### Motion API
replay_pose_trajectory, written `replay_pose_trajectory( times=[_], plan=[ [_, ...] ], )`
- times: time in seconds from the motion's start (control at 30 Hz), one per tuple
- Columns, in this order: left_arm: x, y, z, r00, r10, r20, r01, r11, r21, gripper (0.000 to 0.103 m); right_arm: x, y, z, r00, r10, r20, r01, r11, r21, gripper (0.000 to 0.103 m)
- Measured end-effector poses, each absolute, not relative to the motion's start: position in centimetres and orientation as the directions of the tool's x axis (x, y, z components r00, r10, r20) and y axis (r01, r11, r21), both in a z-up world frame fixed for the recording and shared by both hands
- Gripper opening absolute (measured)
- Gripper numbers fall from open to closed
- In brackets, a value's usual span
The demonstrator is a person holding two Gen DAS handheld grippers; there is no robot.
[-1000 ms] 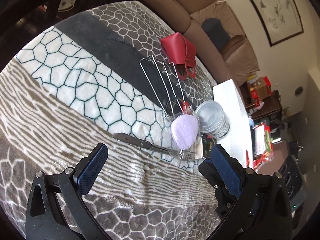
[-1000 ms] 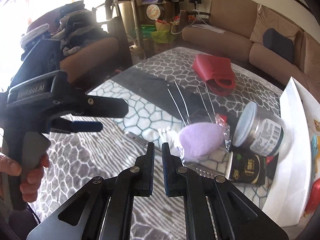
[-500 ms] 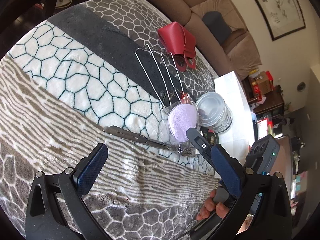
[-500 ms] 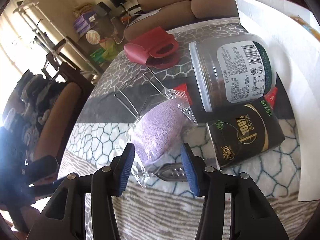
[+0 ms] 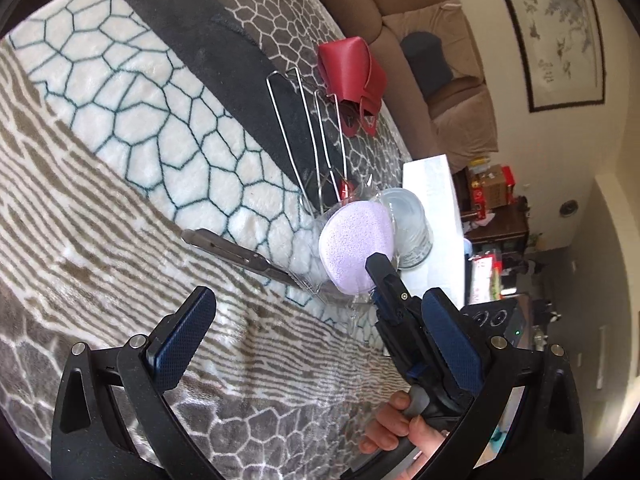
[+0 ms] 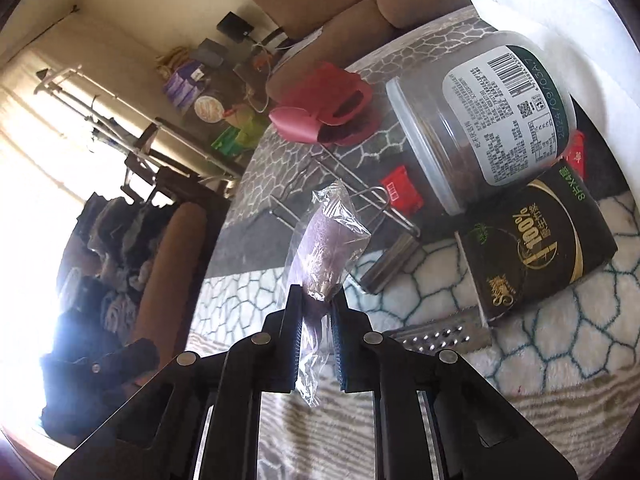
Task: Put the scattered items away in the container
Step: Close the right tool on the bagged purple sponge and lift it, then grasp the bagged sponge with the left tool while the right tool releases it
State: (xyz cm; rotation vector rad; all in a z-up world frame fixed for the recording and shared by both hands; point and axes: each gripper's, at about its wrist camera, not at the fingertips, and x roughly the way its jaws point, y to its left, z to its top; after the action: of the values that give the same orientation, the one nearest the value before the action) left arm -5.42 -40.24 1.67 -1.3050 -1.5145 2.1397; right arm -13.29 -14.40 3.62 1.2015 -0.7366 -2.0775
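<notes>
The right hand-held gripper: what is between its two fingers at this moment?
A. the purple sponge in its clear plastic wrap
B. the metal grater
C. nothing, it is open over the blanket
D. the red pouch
A: in the right wrist view the right hand-held gripper is closed on the purple sponge in its clear plastic wrap, which stands up between the fingers above the blanket.

Home living room. Brown sofa (image 5: 404,12) with cushions along wall, framed bird-and-branch ink painting (image 5: 560,28) above it. Patterned fleece blanket (image 5: 120,152) covers table surface — household clutter on top: red handbag (image 5: 352,76), plastic food jar (image 6: 480,120), black tissue pack (image 6: 536,240). Clothes piled on armchair (image 6: 120,240), sunlit window behind — lived-in domestic space.
</notes>
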Motion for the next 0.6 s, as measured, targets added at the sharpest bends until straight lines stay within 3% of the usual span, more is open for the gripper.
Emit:
replay_pose_trajectory(
  times=[0.1,0.23,0.3,0.4,0.47,0.6],
  plan=[
    [-5.2,-40.6,2.0,-0.621,0.629,-0.469,0.268,-0.391,-0.88,0.103,-12.4,-13.7,4.3,-0.357,-0.811,-0.464,0.199,-0.551,0.81,0.013],
    [-5.0,-40.9,2.2,-0.66,0.692,-0.294,0.168,-0.245,-0.955,0.101,-11.4,-13.8,5.2,-0.291,-0.862,-0.415,0.196,-0.478,0.856,0.013],
    [-5.1,-40.9,2.1,-0.668,0.708,-0.231,0.137,-0.188,-0.973,0.092,-11.0,-13.9,5.4,-0.275,-0.88,-0.388,0.186,-0.444,0.876,0.013],
    [-5.4,-40.8,1.2,-0.664,0.73,-0.161,0.134,-0.095,-0.986,0.065,-10.6,-13.9,5.3,-0.253,-0.907,-0.337,0.156,-0.382,0.911,0.013],
    [-5.7,-40.7,0.5,-0.655,0.741,-0.15,0.153,-0.064,-0.986,0.032,-10.4,-14.3,5.3,-0.243,-0.912,-0.331,0.15,-0.372,0.916,0.013],
    [-6.2,-40.6,0.1,-0.665,0.73,-0.158,0.167,-0.061,-0.984,0.018,-10.0,-15.0,5.1,-0.23,-0.92,-0.318,0.15,-0.356,0.922,0.013]
  ],
)
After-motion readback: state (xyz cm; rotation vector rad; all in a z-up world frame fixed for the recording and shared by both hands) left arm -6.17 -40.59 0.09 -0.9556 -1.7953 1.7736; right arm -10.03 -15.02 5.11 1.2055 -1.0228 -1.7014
